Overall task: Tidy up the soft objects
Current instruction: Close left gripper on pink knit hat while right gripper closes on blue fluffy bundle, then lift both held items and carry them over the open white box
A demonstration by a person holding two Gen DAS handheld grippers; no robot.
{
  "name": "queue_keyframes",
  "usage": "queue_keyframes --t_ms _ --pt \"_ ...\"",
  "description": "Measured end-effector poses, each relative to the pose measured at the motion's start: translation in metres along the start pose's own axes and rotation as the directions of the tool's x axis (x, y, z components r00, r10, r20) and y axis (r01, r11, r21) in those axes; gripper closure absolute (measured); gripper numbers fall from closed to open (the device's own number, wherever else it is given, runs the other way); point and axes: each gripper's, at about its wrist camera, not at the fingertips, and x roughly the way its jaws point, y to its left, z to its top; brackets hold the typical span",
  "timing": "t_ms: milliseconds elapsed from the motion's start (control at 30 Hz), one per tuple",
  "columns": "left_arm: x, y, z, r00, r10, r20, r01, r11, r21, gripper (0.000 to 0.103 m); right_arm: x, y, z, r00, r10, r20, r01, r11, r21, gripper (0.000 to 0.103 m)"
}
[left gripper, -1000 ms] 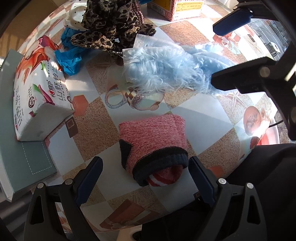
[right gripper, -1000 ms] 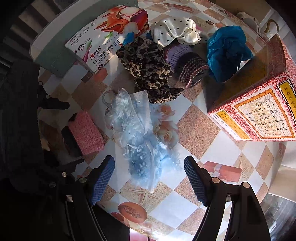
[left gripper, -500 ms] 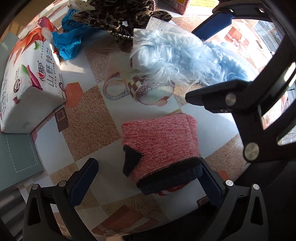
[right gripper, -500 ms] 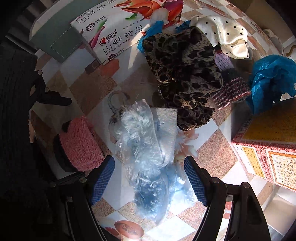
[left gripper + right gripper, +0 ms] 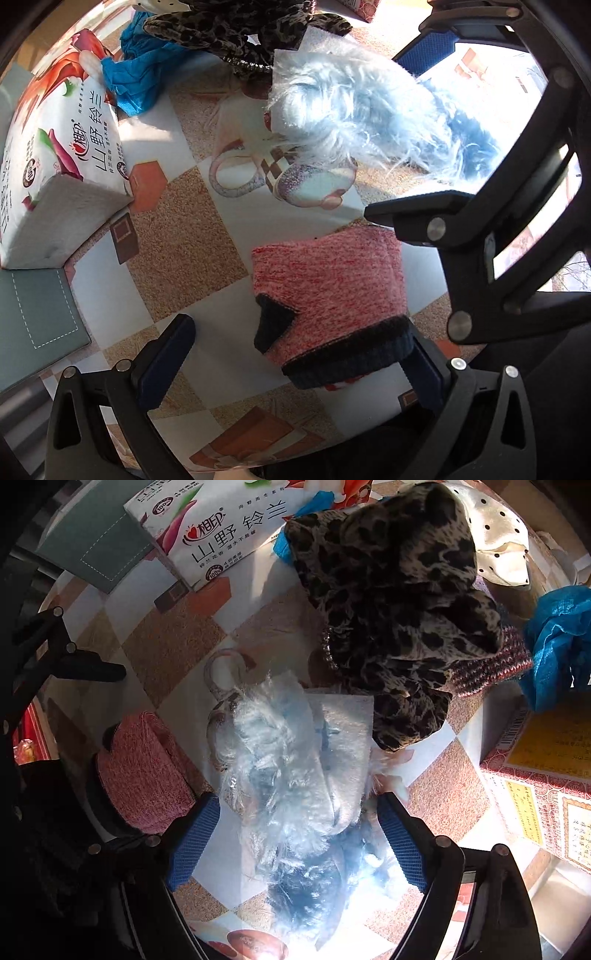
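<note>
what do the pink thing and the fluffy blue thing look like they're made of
Pink sock: looks like knitted yarn, matte, with a speckled weave and a dark ribbed cuff. Fluffy blue item: seems to be long synthetic fur or feathers; glossy reflections and a flat clear edge suggest a thin plastic bag around it.

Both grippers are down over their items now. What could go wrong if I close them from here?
1. The left gripper sits off-centre: the pink knit sock crowds one finger, so it may catch only the dark cuff and slip.
2. The right gripper, jaws opening, straddles the blue fluffy item in clear plastic; the pads may pinch only slippery wrap.
3. The leopard-print cloth overlaps that wrap's corner and may get dragged.
</note>
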Motion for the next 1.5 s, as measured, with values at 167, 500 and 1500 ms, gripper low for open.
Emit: queue_keyframes --t_ms 167,500,1500 --pt "-0.008 -0.007 0.009 1.000 0.000 -0.003 0.000 1.000 0.003 0.000 0.002 -0.001 0.008 1.000 -0.001 0.006 0.001 1.000 0.008 0.013" --pt "-0.013 -0.011 0.007 0.999 -0.001 -0.033 0.001 1.000 0.011 0.000 -0.003 -0.001 0.003 1.000 -0.008 0.003 0.008 1.000 -0.009 0.015" --pt "-0.124 -0.010 0.028 0.978 -0.048 0.202 0.030 0.995 0.091 0.084 -0.106 -0.112 -0.152 0.959 0.048 0.281 -0.232 0.704 0.671 0.079"
